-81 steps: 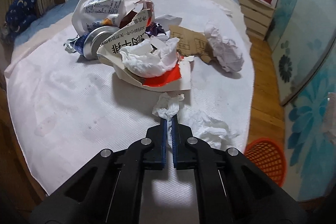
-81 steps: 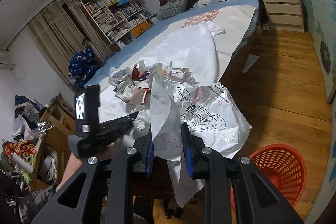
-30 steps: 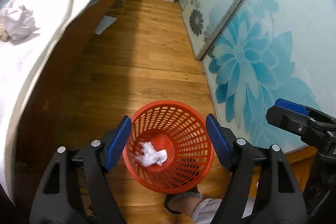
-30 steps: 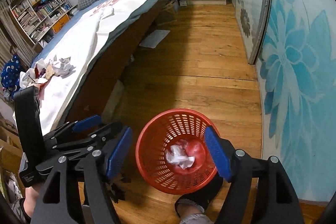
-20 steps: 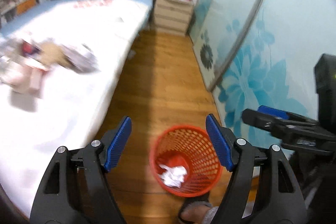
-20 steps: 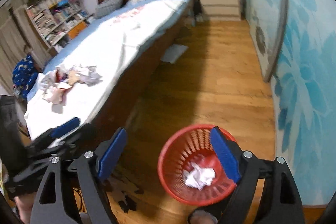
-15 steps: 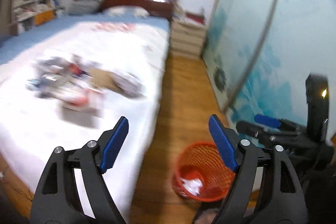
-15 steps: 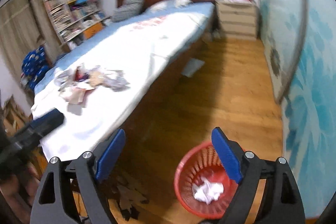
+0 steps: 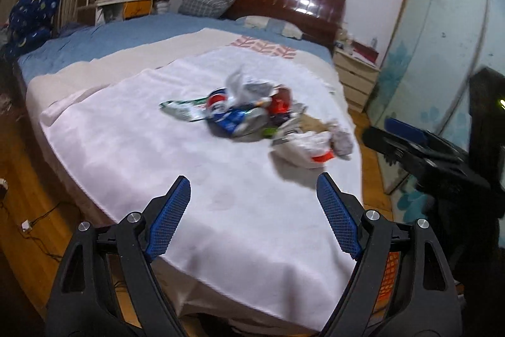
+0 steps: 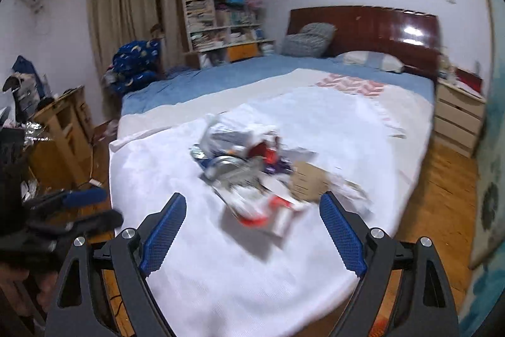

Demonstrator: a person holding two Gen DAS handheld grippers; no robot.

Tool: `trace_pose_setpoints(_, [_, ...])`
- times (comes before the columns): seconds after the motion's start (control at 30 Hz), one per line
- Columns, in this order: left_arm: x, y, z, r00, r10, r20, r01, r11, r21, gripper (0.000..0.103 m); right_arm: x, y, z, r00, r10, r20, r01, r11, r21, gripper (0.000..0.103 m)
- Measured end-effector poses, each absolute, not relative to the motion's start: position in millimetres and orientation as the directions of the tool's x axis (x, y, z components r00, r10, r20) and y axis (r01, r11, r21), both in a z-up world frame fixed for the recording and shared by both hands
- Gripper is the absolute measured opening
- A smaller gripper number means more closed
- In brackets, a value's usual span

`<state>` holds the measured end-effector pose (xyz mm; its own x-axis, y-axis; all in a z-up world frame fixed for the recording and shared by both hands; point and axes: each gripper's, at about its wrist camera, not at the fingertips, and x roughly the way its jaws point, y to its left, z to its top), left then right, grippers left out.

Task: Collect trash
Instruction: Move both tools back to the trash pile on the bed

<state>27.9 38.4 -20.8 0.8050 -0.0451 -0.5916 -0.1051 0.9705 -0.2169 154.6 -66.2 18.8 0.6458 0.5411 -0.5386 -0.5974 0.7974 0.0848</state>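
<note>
Left wrist view: the left gripper (image 9: pixel 254 199) points down at a bed (image 9: pixel 94 35) covered with a white sheet (image 9: pixel 151 128). Its blue-padded jaws stand wide apart with nothing between them. A heap of trash (image 9: pixel 252 116), made of crumpled paper, wrappers, a can and a scrap of cardboard, lies on the sheet beyond the jaws, toward the bed's right edge. The right gripper (image 9: pixel 407 131) shows at the right side. A sliver of orange basket (image 9: pixel 386 280) peeks out behind the lower right finger, on the floor.

Right wrist view: the right gripper (image 10: pixel 252 218) has its jaws wide apart and empty too. The trash (image 10: pixel 258 176) lies on the sheet (image 10: pixel 189 258) just ahead of them, blurred. The left gripper (image 10: pixel 79 204) shows at the left edge. A bookshelf (image 10: pixel 221 11) and a dark headboard (image 10: pixel 378 27) stand behind the bed.
</note>
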Motion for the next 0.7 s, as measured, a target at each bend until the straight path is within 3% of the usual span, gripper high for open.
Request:
trace_pose_setpoints(0.13, [32.3, 50.8, -24.8, 0.796, -0.056, -0.602, -0.110, 0.966, -0.236, 0.082, 185.8, -33.5, -0.1, 0.626, 0.517, -0.584, -0.590, 0.803, 0.079, 0.083])
trace_pose_setpoints(0.17, [32.7, 52.3, -25.4, 0.796, -0.057, -0.603, -0.108, 0.966, -0.235, 0.082, 195.3, -30.3, -8.2, 0.612, 0.516, -0.599, -0.589, 0.803, 0.090, 0.077])
trace_pose_setpoints(0.2, [32.8, 53.0, -25.7, 0.796, -0.057, -0.603, -0.109, 0.966, -0.234, 0.082, 205.7, -30.3, -16.2, 0.591, 0.515, -0.621, -0.586, 0.803, 0.109, 0.059])
trace_pose_setpoints(0.27, [36.9, 54.1, -28.7, 0.791, -0.065, -0.608, -0.104, 0.966, -0.238, 0.082, 219.8, -30.7, -29.4, 0.560, 0.493, -0.666, -0.555, 0.820, 0.141, 0.040])
trace_pose_setpoints(0.4, [42.9, 51.5, -34.0, 0.780, -0.078, -0.620, -0.097, 0.965, -0.244, 0.082, 224.2, -38.6, -43.9, 0.520, 0.497, -0.695, -0.529, 0.826, 0.195, 0.024])
trace_pose_setpoints(0.7, [60.9, 39.2, -36.8, 0.775, -0.114, -0.622, -0.092, 0.953, -0.289, 0.082, 203.9, -70.5, -23.3, 0.492, 0.590, -0.640, -0.556, 0.779, 0.291, 0.007])
